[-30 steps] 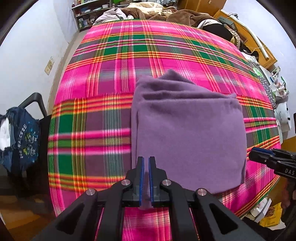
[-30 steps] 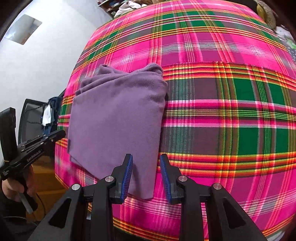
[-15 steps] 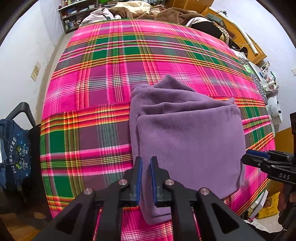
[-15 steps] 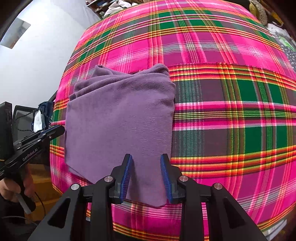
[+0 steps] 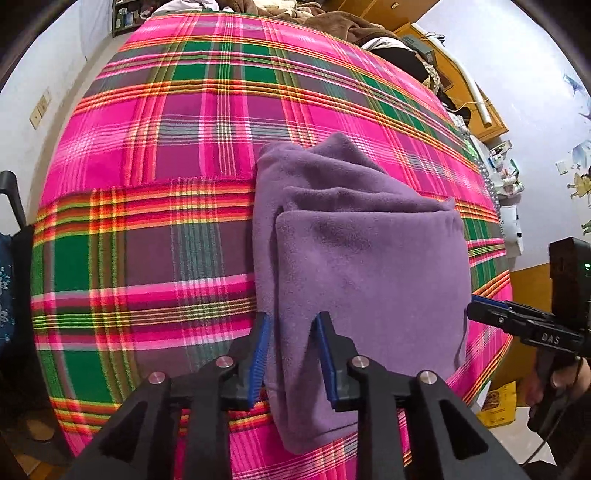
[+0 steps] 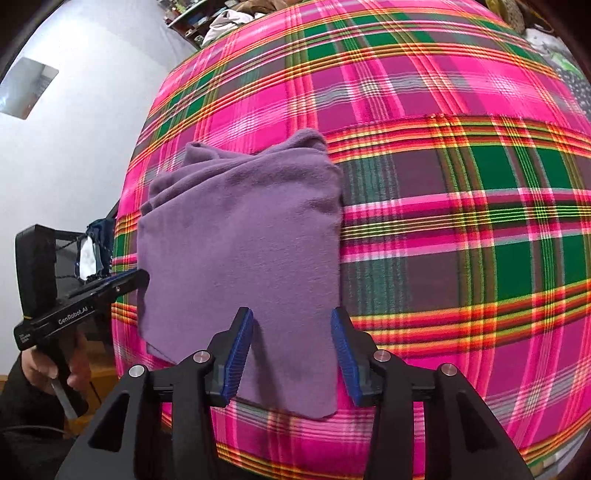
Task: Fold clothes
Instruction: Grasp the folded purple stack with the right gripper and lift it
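A purple fleece garment [image 5: 365,266] lies folded into a rough rectangle on the pink plaid bed cover [image 5: 147,206]; it also shows in the right wrist view [image 6: 240,251]. My left gripper [image 5: 291,354] is open, its blue pads either side of the garment's near left corner, above the cloth. My right gripper [image 6: 291,354] is open wide over the garment's near right corner. Each gripper shows in the other's view, the right one [image 5: 491,314] at the garment's right edge and the left one [image 6: 125,280] at its left edge.
The plaid cover [image 6: 461,206] spreads wide beyond the garment. A pile of brown bedding and clothes [image 5: 332,22] lies at the far end. A wooden desk [image 5: 476,103] stands far right. A dark chair with a blue bag [image 5: 7,280] stands left of the bed.
Both grippers have opened and moved forward over the garment's near corners. The left one was shut on the near edge before and has let go.
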